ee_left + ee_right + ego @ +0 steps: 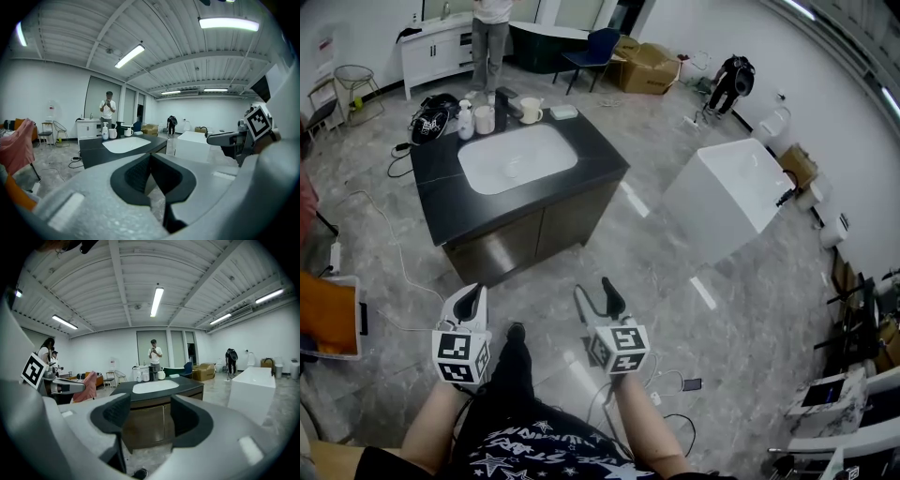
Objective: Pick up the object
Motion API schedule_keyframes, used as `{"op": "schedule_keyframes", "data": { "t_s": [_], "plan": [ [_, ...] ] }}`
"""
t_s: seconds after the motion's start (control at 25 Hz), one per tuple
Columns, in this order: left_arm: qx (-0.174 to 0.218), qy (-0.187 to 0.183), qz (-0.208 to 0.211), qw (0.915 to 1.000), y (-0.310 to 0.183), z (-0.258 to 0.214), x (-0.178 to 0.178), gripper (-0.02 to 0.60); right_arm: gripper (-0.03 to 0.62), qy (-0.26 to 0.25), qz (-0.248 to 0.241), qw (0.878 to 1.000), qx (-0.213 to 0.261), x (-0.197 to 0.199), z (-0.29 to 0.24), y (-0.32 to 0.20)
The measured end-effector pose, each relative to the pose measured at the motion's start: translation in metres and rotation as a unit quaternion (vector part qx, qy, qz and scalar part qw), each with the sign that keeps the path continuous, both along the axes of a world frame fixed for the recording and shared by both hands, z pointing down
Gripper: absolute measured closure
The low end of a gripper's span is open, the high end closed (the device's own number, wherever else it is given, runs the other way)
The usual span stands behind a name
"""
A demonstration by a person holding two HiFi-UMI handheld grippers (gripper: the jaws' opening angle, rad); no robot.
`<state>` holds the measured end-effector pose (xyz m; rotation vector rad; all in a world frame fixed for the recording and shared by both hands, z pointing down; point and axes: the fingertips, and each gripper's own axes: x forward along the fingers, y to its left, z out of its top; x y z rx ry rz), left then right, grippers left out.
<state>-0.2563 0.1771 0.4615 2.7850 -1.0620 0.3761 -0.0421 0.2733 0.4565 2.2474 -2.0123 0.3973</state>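
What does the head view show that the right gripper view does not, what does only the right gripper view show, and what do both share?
Only the head view: the wearer's forearms and a phone on the floor. Only the right gripper view: ceiling lights and the right gripper close up, jaws open and empty. Both: the dark cabinet, its white basin, the white tub, a person standing behind.

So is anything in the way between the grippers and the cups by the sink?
Only bare floor lies between the left gripper, the right gripper and the counter. The cups stand at its far edge, behind the basin, so a reach must cross it.
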Motion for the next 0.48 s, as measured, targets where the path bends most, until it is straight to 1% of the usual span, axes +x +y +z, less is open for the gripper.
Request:
{"op": "schedule_keyframes", "data": {
  "t_s": [0.08, 0.16, 0.32, 0.48],
  "plan": [
    [-0.004, 0.000, 0.000, 1.0000, -0.021, 0.004, 0.014, 0.571, 0.279, -0.005, -0.003, 1.000, -0.008, 0.014, 0.005, -0.021],
    [-0.007, -0.001, -0.001, 1.0000, -0.045, 0.008, 0.030, 0.571, 0.265, -0.016, -0.006, 1.000, -0.015, 0.029, 0.009, -0.044],
    [-0.009, -0.002, 0.001, 1.0000, -0.104, 0.009, 0.061, 0.571, 0.258, -0.019, 0.002, 1.000, -0.022, 0.062, 0.013, -0.100],
    [-0.018, -0.011, 0.015, 0.9997, -0.161, 0.011, 0.091, 0.571, 0.258, -0.029, 0.019, 0.999, -0.029, 0.092, 0.011, -0.155]
  ]
}}
